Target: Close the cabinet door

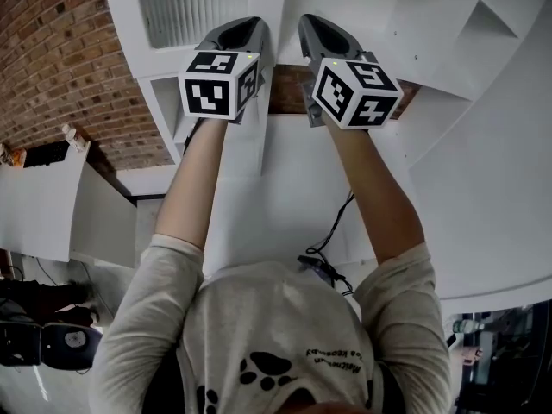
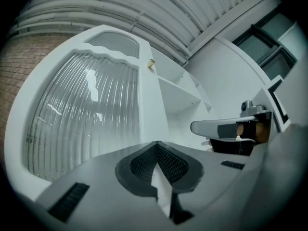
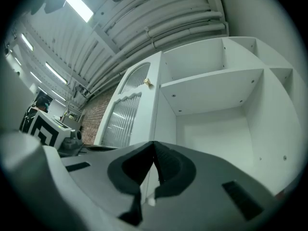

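The white cabinet door [image 2: 86,109] has a ribbed glass pane and a small gold knob [image 2: 151,63] on its right edge. It stands left of the uncovered white shelves [image 3: 216,124], and the right gripper view catches the door [image 3: 120,119] at a steep angle. My left gripper [image 2: 156,142] is shut with nothing in it and points at the door's right frame. My right gripper [image 3: 154,142] is also shut and empty, aimed at the door's edge beside the shelves. In the head view the left gripper [image 1: 248,26] and the right gripper [image 1: 316,22] are raised side by side at the cabinet. Whether either touches it I cannot tell.
A brick wall [image 1: 60,59] runs to the left of the cabinet. A low white unit [image 1: 43,205] stands at the lower left. A black cable [image 1: 332,231] hangs by the person's chest. White ceiling pipes [image 3: 159,23] pass overhead. Dark windows [image 2: 269,37] are on the right.
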Action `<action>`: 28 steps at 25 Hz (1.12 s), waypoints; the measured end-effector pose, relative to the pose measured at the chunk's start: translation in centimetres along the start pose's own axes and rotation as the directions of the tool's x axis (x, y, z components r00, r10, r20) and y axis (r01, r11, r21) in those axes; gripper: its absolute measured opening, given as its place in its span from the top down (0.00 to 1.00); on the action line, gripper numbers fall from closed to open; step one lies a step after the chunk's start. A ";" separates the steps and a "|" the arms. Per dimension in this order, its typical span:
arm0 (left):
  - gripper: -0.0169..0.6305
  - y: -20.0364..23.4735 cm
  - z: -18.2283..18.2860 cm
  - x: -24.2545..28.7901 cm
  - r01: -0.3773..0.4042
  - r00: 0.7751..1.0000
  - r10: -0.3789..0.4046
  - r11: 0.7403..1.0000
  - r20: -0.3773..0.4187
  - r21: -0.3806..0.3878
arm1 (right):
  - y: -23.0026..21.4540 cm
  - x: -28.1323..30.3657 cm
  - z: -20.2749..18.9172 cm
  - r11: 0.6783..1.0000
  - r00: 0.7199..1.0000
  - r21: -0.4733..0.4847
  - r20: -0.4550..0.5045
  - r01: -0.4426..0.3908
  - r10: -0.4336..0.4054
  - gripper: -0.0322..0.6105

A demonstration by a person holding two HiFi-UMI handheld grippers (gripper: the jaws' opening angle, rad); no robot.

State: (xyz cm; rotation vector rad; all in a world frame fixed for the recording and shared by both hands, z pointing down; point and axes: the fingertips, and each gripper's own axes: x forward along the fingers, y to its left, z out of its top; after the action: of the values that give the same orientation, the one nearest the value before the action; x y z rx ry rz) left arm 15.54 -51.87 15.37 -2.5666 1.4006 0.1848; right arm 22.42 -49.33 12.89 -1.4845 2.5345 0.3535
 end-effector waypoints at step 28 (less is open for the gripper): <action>0.96 -6.3 -1.9 -15.2 -0.125 0.992 0.124 0.992 0.036 0.008 | 6.9 -12.2 -3.6 0.995 0.999 -0.090 0.005 0.038 -0.038 0.94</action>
State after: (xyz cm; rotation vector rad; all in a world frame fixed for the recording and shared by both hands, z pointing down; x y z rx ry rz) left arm 12.62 -36.65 21.15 -2.4559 1.5454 0.2408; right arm 22.19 -37.03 20.43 -1.5602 2.5147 0.4698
